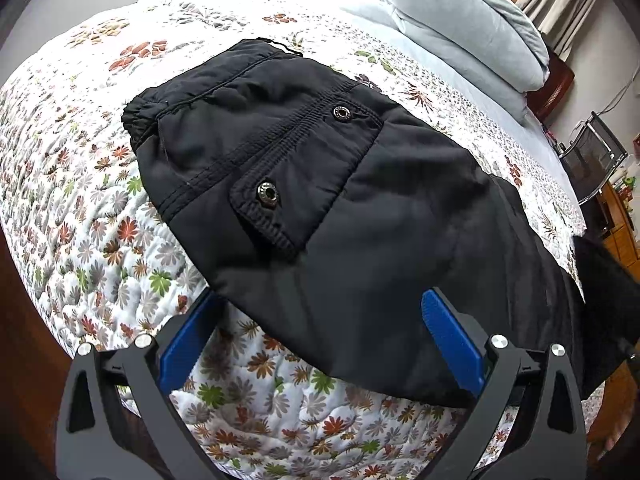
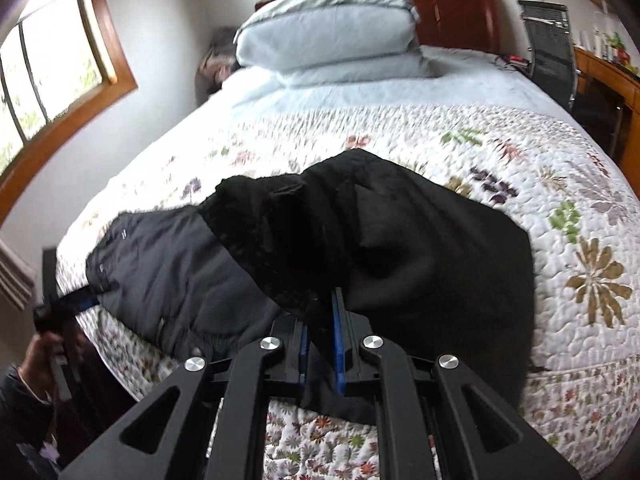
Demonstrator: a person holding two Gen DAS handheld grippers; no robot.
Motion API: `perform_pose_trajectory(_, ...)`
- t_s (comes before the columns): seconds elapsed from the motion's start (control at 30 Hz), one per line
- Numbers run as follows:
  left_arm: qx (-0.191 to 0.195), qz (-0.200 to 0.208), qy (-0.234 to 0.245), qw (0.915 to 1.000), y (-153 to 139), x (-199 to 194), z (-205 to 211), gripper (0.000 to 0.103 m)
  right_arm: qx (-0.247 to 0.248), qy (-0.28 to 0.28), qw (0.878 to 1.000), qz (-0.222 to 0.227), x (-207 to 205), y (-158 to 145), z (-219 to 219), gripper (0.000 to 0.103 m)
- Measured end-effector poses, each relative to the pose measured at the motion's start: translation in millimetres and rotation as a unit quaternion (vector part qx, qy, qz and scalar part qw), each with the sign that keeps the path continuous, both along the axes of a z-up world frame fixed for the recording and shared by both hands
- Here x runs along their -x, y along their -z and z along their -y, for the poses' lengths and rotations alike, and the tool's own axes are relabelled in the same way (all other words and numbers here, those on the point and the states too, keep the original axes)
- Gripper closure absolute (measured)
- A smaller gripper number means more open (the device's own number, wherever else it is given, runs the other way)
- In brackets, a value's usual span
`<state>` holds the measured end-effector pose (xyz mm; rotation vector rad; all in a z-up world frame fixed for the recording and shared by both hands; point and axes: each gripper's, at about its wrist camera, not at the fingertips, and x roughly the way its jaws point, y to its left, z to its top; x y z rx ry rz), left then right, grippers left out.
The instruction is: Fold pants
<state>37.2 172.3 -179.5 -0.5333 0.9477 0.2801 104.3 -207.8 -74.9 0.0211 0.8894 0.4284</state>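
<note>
Right tool (image 2: 322, 340) clamps the black pants (image 2: 400, 248) over the bed (image 2: 560, 200), left tool (image 1: 320, 336) gaping; carry the fold evenly.

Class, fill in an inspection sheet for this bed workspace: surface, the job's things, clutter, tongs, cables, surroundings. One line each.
Surface: floral quilt covering the bed, pale sheet beyond it.
Job's things: black pants lying on the quilt, waistband far from the left camera, two snap pockets facing up; leg end bunched and lifted in the right wrist view.
Clutter: stacked pillows at the head of the bed.
Tongs: left tongs open, straddling the pants' edge; right tongs shut on pants fabric.
Cables: one thin cable on the wall in the left wrist view.
Surroundings: windows, wooden headboard, mesh chair, wooden desk.
</note>
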Motion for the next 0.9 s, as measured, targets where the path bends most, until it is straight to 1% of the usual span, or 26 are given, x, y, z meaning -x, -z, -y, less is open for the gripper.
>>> perform_pose_trajectory(0.1, 0.003, 0.001, 0.0, 1.0, 0, 1, -2, 0.003, 0.018, -0.01, 1.0, -0.009, 5, 10, -12, 0.093)
perform_pose_trajectory(0.4, 0.004, 0.0, -0.001, 1.0, 1, 1, -3, 0.003, 0.068, -0.047, 0.996, -0.012, 26, 27, -32, 0.093)
perform_pose_trajectory(0.53, 0.002, 0.0, -0.002, 1.0, 1, 0, -2, 0.003, 0.084, -0.052, 0.995, -0.022, 27, 39, -35, 0.093)
perform_pose_trajectory(0.6, 0.001, 0.0, -0.001, 1.0, 1, 0, -1, 0.003, 0.091, -0.055, 0.994, -0.025, 25, 47, -38, 0.091)
perform_pose_trajectory(0.63, 0.002, 0.0, 0.0, 1.0, 1, 0, -1, 0.003, 0.092, -0.056, 0.994, -0.028, 25, 50, -39, 0.086)
perform_pose_trajectory(0.7, 0.002, -0.001, 0.0, 1.0, 2, 0, -1, 0.003, 0.088, -0.058, 0.994, -0.035, 24, 55, -40, 0.08)
perform_pose_trajectory(0.8, 0.002, 0.0, -0.001, 1.0, 2, 0, -1, 0.003, 0.082, -0.072, 0.993, -0.039, 28, 55, -41, 0.066)
perform_pose_trajectory(0.83, 0.002, 0.0, -0.001, 1.0, 2, -1, -1, 0.003, 0.077, -0.077, 0.993, -0.04, 29, 53, -41, 0.056)
perform_pose_trajectory(0.87, 0.002, -0.001, -0.001, 1.0, 2, -1, 0, 0.003, 0.069, -0.085, 0.993, -0.04, 32, 49, -41, 0.037)
perform_pose_trajectory(0.9, 0.002, -0.001, -0.001, 1.0, 2, 0, -1, 0.003, 0.064, -0.092, 0.993, -0.036, 35, 45, -41, 0.029)
